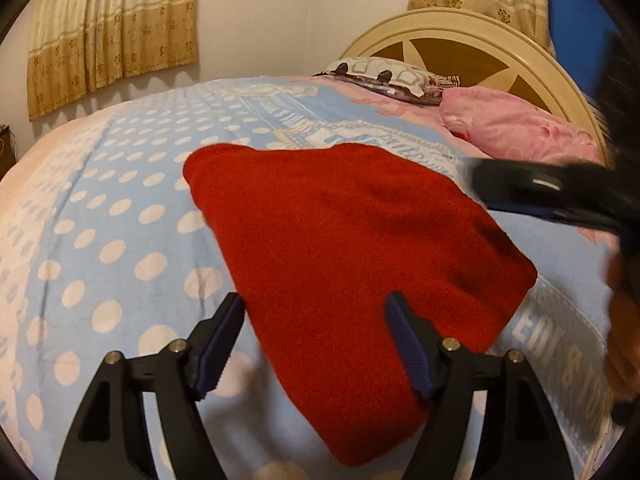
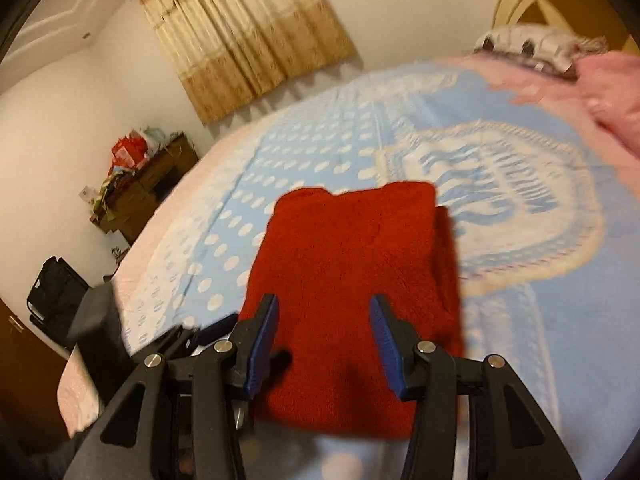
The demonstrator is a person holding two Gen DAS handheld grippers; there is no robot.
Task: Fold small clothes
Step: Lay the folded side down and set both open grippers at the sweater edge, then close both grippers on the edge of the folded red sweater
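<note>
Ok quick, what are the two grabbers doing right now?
Left gripper: open, holding nothing, above the red garment.
Right gripper: open, holding nothing, also over the garment.

A blue bedspread (image 1: 132,248) with white dots covered the bed. A pink pillow (image 1: 516,124) lay against the cream headboard (image 1: 448,28), a patterned pillow (image 1: 392,74) just beside it. Beige curtains (image 1: 112,24) hung behind. A cluttered wooden cabinet (image 2: 140,184) stood by the wall.

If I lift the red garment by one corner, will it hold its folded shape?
Probably not. The red garment looks soft and fuzzy, lying in loose layers on the bedspread, so it would likely droop and unfold. Its nap should grip the pads well.
</note>
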